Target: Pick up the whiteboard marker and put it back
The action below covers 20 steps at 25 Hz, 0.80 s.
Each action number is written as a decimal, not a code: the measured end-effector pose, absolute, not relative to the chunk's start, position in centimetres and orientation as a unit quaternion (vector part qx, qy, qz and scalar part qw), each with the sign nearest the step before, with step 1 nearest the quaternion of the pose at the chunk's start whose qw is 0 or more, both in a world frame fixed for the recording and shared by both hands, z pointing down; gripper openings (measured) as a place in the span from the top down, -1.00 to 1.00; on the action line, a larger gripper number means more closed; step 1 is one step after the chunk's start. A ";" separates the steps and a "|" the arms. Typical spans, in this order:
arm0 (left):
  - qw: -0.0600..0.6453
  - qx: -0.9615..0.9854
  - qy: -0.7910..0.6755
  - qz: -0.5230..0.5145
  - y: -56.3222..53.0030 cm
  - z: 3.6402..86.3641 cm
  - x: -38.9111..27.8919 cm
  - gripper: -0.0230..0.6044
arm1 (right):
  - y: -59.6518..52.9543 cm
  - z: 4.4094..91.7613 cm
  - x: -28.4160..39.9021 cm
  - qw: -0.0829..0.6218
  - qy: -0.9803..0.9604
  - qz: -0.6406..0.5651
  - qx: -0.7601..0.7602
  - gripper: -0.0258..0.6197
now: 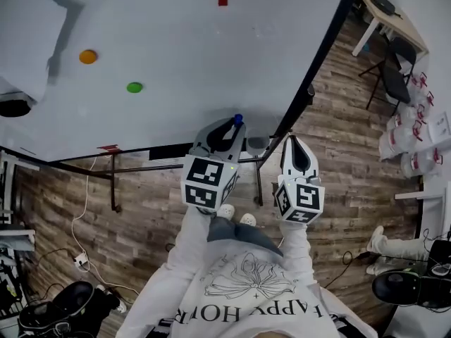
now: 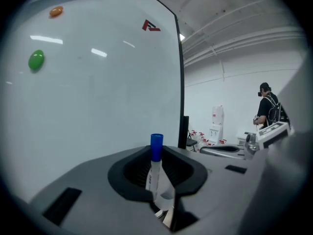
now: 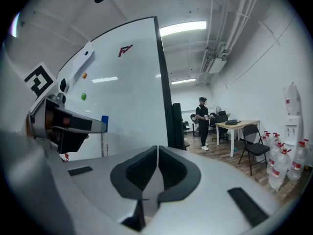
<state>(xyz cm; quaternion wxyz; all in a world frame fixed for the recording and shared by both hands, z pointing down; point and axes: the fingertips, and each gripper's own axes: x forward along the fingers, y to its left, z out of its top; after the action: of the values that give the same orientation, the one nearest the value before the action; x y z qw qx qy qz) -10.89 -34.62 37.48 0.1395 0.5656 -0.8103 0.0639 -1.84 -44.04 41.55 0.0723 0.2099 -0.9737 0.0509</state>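
A white whiteboard marker with a blue cap stands upright between the jaws of my left gripper, which is shut on its barrel. In the head view the blue cap pokes out past the left gripper, close to the lower edge of the whiteboard. My right gripper is beside it on the right, past the board's edge. Its jaws are shut with nothing between them. The right gripper view also shows the marker in the left gripper in front of the whiteboard.
An orange magnet and a green magnet stick to the board. The board's metal stand is below. A person in black, a table, a folding chair and water bottles are to the right.
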 end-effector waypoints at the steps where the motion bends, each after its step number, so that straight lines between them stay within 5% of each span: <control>1: 0.139 0.560 -0.814 0.065 -33.9 37.4 -11.3 0.72 | -43.6 41.4 -2.3 0.071 -0.975 0.050 0.205 0.89; 20: 0.162 0.537 -0.818 0.129 -27.5 41.9 -16.4 0.72 | -39.2 42.4 -7.4 0.085 -0.979 0.049 0.177 0.89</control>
<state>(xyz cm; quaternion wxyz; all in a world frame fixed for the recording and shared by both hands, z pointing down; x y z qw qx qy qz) -16.36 -27.52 41.88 0.1619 0.5369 -0.8179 0.1288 -7.44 -39.23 42.43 0.0853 0.1772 -0.9792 0.0493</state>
